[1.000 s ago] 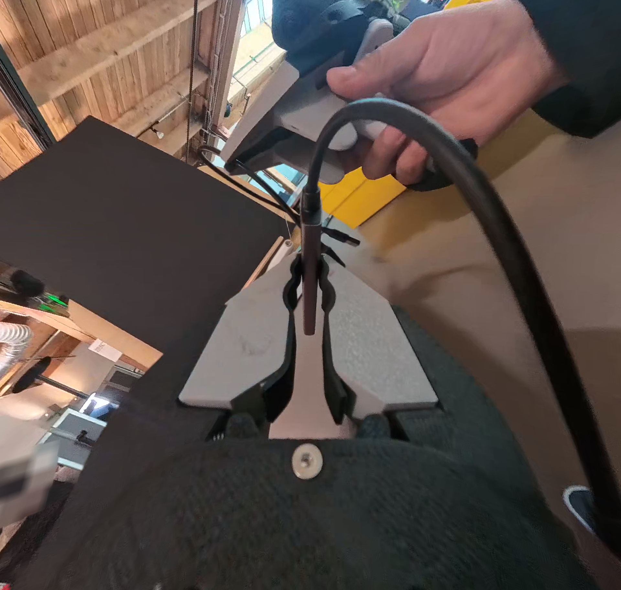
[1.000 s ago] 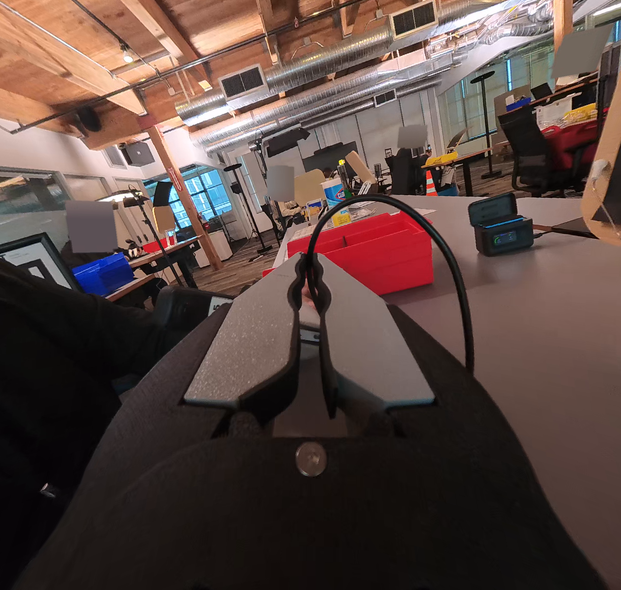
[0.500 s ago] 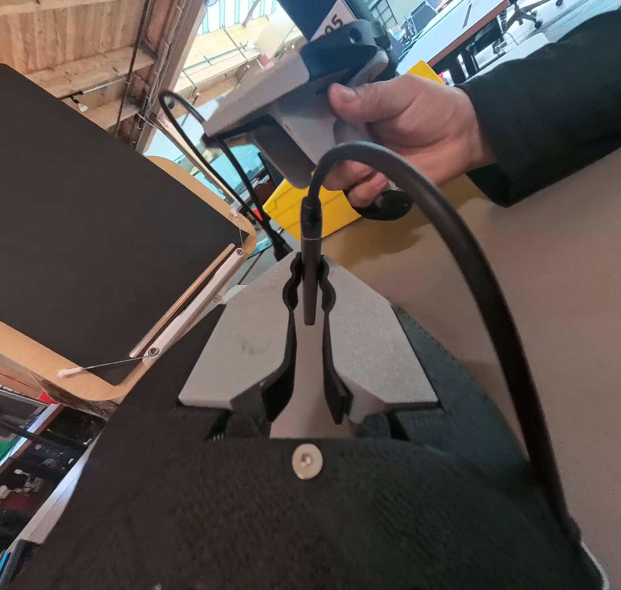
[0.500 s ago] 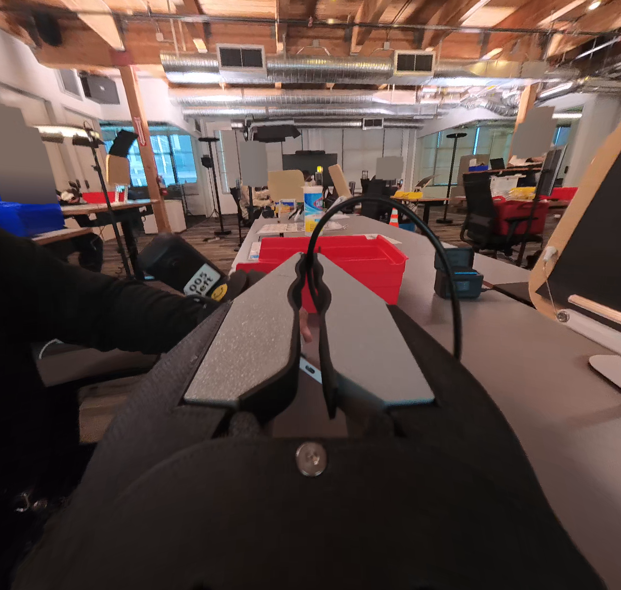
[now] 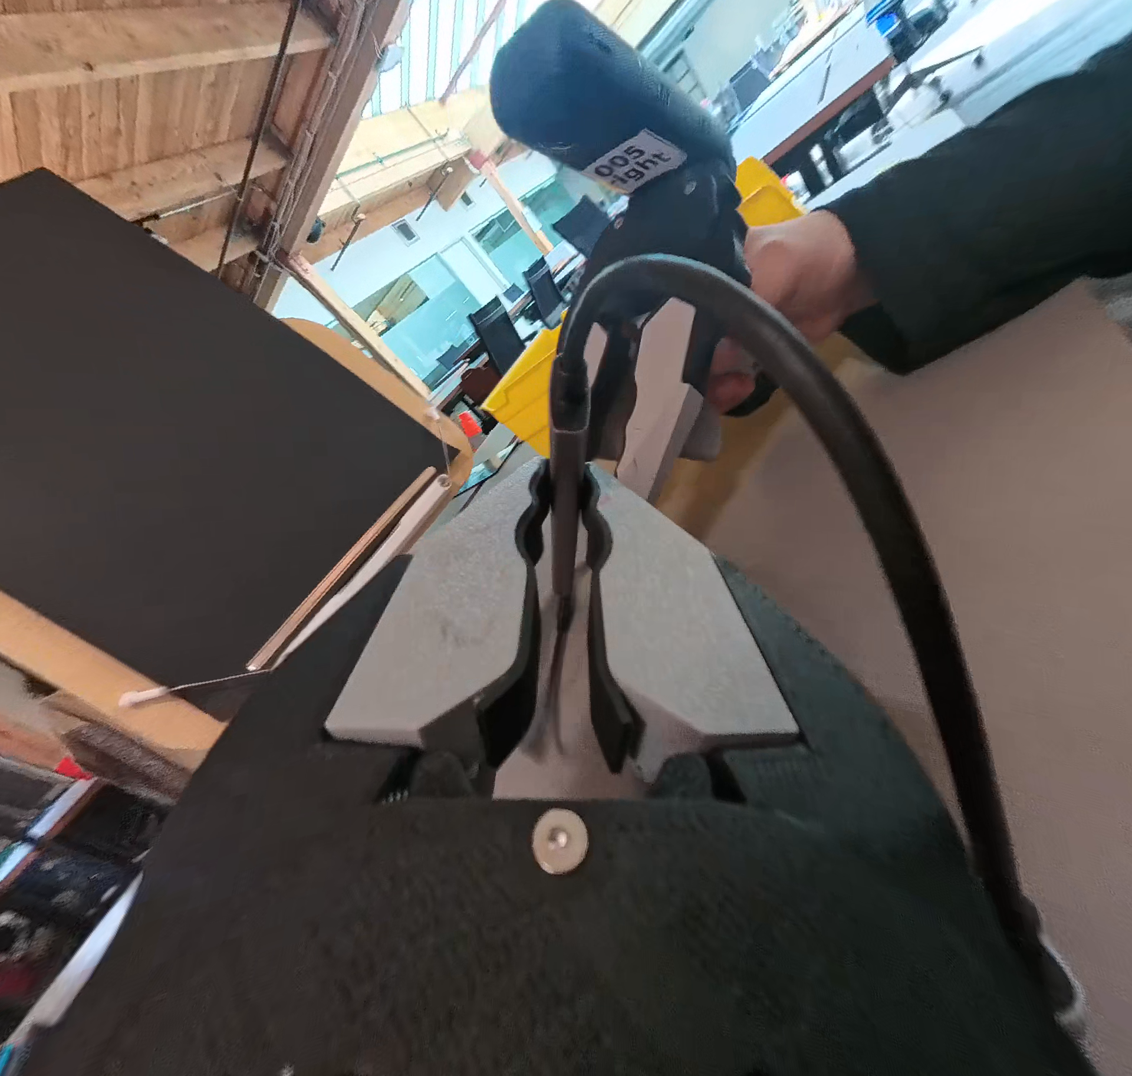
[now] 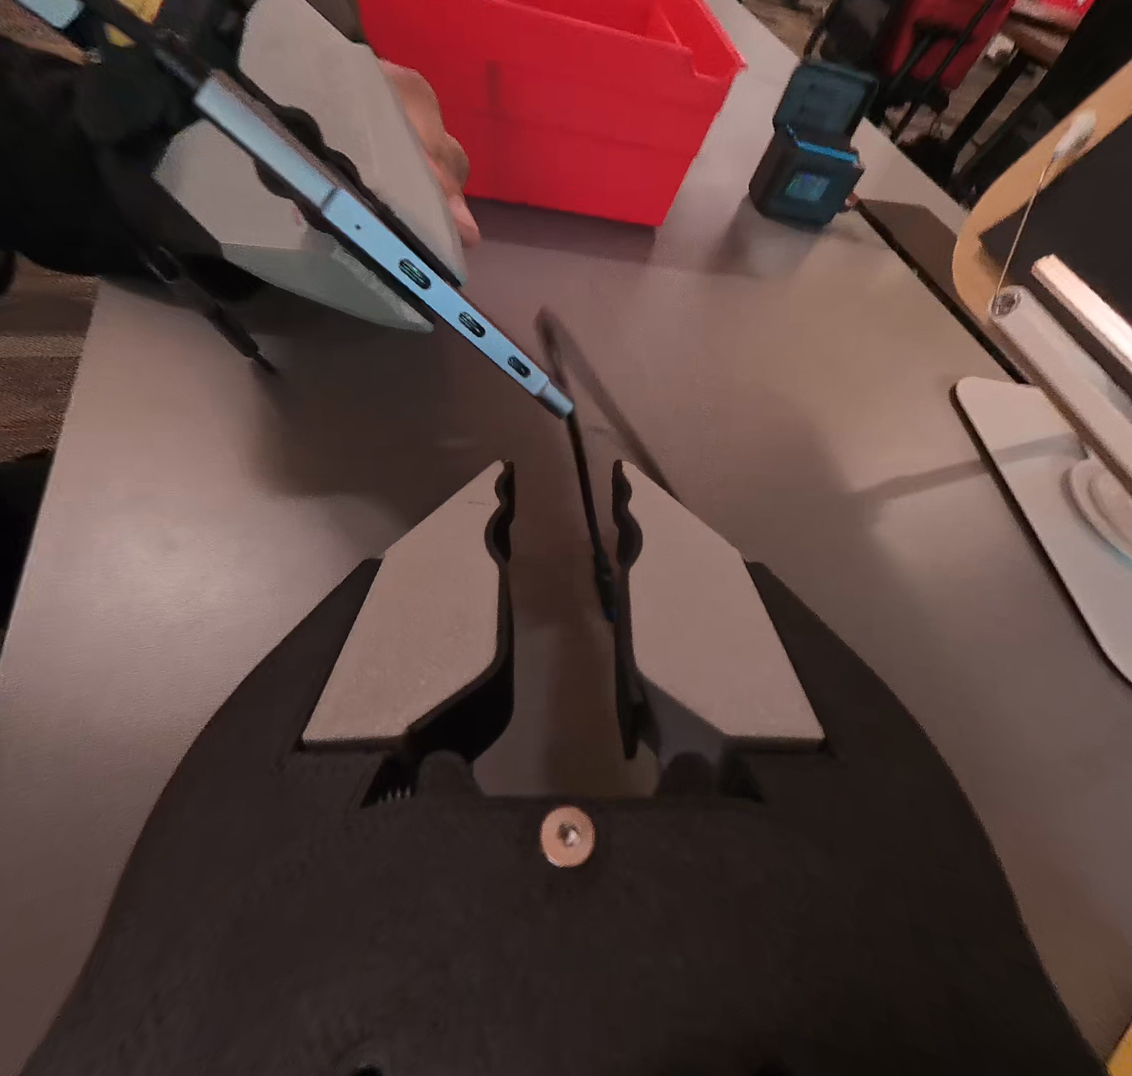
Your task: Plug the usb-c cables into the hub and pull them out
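While my left gripper [image 5: 565,495] stays clenched on the slim grey hub [image 6: 392,262], my right gripper [image 6: 562,477] hangs with its fingers spread and nothing between the pads. From the right wrist view the hub slants above the table [image 6: 796,434], three ports facing me. A thin black usb-c cable [image 6: 591,526] runs between my open right fingers, just beside the right one; whether it touches I cannot tell. Toward the table's far edge sits a red bin [image 6: 551,97].

left wrist cam low, tilted up; right wrist cam looks down at table [image 6: 796,373]; both share hub [image 6: 429,299].
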The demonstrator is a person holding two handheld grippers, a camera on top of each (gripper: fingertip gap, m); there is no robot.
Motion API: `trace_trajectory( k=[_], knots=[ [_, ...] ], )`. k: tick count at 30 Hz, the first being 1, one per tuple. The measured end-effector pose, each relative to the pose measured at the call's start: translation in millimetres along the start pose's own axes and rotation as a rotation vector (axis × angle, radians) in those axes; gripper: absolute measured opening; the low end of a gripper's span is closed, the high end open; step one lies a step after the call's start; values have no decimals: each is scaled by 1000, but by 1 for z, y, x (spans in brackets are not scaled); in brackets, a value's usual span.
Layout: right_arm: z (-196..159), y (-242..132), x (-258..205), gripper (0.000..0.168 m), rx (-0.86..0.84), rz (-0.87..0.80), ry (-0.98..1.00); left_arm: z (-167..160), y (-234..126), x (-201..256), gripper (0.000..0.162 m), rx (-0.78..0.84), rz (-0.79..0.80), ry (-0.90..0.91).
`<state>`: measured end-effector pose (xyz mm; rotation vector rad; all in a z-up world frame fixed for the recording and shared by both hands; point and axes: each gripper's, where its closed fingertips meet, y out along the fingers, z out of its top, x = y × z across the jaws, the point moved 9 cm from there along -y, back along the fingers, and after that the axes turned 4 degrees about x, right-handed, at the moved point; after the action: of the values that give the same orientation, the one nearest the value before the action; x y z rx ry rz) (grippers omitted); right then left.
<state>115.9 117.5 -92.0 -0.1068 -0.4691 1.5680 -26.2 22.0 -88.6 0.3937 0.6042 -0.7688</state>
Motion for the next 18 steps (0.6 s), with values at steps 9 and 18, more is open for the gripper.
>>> trace_trajectory(
  k=[9, 18],
  knots=[
    [-3, -9, 0, 35, -55, -4, 3, 1, -12, -2, 7, -37, -49, -50],
    [-30, -24, 11, 19, -489, -165, 87, 2, -12, -1, 7, -10, -86, -78]
  ],
)
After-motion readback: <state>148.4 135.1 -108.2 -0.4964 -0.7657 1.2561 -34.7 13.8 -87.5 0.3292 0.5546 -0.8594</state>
